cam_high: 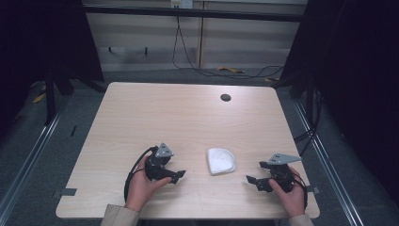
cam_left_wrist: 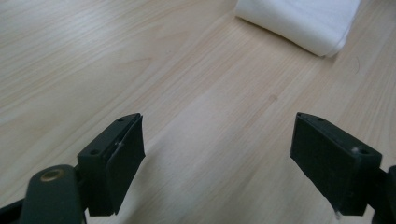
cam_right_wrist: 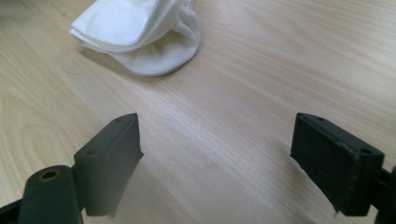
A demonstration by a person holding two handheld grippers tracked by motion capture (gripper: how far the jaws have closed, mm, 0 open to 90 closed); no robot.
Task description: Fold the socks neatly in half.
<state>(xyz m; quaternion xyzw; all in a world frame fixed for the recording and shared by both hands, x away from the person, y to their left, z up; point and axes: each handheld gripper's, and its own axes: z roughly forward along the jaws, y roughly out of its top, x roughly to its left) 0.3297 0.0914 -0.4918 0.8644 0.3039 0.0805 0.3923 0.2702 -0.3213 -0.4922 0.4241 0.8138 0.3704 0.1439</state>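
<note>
Lower centre of frame — folded white cloth [cam_high: 221,160] on the worktop [cam_high: 188,117] | we hold left gripper [cam_high: 175,175] and right gripper [cam_high: 252,180] wide, empty | soft, light — pinch a folded edge.

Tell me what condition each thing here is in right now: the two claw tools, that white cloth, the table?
Left gripper: open, jaws wide apart, holding nothing, low over the table.
Right gripper: open, jaws wide apart, holding nothing.
White cloth: folded into a rounded bundle, lying flat between the two grippers, touched by neither.
Table: bare light wood apart from the cloth, with a small dark round hole near the far edge.
</note>
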